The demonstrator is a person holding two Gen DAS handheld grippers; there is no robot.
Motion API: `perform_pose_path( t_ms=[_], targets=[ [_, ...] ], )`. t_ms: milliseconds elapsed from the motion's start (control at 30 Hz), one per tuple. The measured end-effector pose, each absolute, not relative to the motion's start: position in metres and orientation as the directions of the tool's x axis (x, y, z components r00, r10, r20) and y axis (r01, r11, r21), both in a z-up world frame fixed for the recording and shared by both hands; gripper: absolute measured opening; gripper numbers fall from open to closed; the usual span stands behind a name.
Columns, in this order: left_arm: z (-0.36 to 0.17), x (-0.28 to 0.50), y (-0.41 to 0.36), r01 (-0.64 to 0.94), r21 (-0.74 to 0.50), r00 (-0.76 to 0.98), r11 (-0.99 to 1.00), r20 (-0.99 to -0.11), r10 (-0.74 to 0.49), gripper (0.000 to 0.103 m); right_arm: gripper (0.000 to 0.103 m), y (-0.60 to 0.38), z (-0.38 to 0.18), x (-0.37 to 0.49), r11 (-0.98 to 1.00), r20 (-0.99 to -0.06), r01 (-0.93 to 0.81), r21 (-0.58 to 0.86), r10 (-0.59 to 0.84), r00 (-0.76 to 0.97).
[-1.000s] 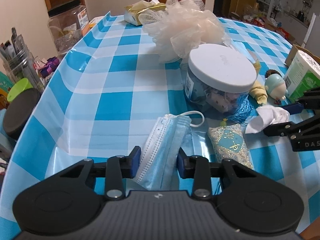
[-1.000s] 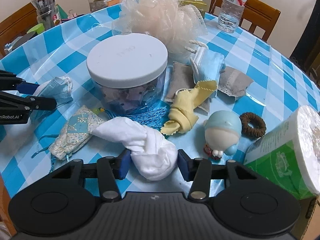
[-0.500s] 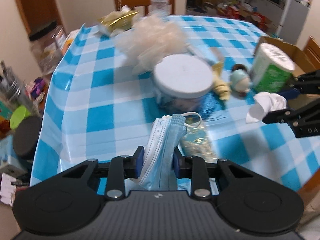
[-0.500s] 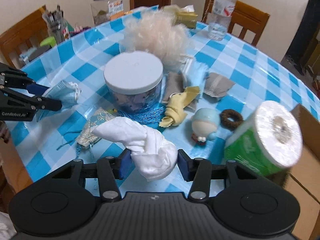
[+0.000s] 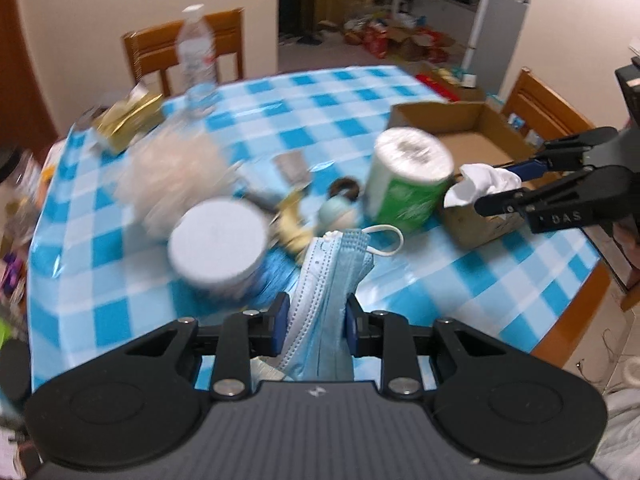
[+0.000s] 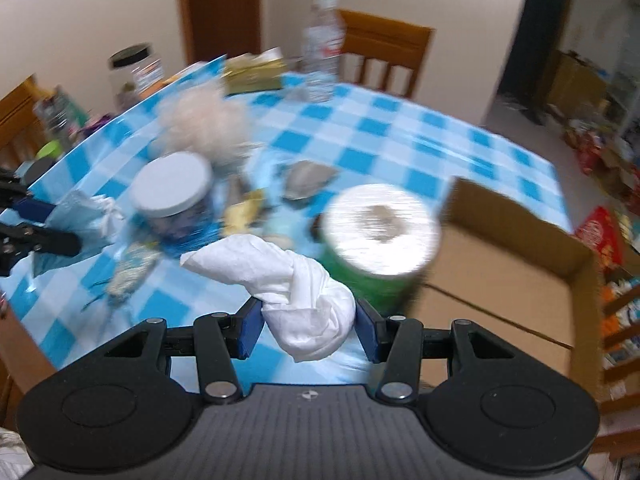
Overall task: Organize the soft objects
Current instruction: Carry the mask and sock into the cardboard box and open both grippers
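Observation:
My left gripper (image 5: 314, 318) is shut on a folded blue face mask (image 5: 332, 264), lifted above the checked table; its ear loop hangs free. My right gripper (image 6: 308, 326) is shut on a knotted white cloth (image 6: 296, 280) and hangs in front of a green toilet roll (image 6: 380, 228), beside an open cardboard box (image 6: 500, 280). In the left wrist view the right gripper (image 5: 498, 186) holds the white cloth (image 5: 480, 182) over the near wall of the box (image 5: 472, 148). In the right wrist view the left gripper (image 6: 60, 226) and mask (image 6: 80, 212) are at far left.
A white-lidded jar (image 5: 218, 244), a cream bath puff (image 5: 172, 176), a yellow cloth (image 5: 292, 224), a small doll (image 5: 338, 216) and a grey pouch (image 6: 304, 180) lie mid-table. A water bottle (image 5: 196, 60) and wooden chairs stand at the back. The table edge (image 5: 576, 300) is near right.
Both grippers have risen off the table with their loads and swung right toward the cardboard box. The left jaws have tightened on the mask. The view is blurred by motion.

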State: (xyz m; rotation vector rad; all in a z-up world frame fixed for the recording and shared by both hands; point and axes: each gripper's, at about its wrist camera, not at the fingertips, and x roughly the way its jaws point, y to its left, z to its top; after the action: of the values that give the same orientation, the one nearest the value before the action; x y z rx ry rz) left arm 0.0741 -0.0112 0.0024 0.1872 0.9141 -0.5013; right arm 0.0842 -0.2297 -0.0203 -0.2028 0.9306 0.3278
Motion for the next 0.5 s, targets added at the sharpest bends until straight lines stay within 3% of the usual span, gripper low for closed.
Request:
perform_pose_path(
  t_ms=[500],
  targets=[
    [0.033, 0.113, -0.131, 0.565, -0.018, 0.534, 0.825, -0.754, -0.382, 0.027, 0.056, -0.358, -0.03, 0.113, 0.983, -0.791, -0.174, -0.057, 0.062, 0.609]
  ],
)
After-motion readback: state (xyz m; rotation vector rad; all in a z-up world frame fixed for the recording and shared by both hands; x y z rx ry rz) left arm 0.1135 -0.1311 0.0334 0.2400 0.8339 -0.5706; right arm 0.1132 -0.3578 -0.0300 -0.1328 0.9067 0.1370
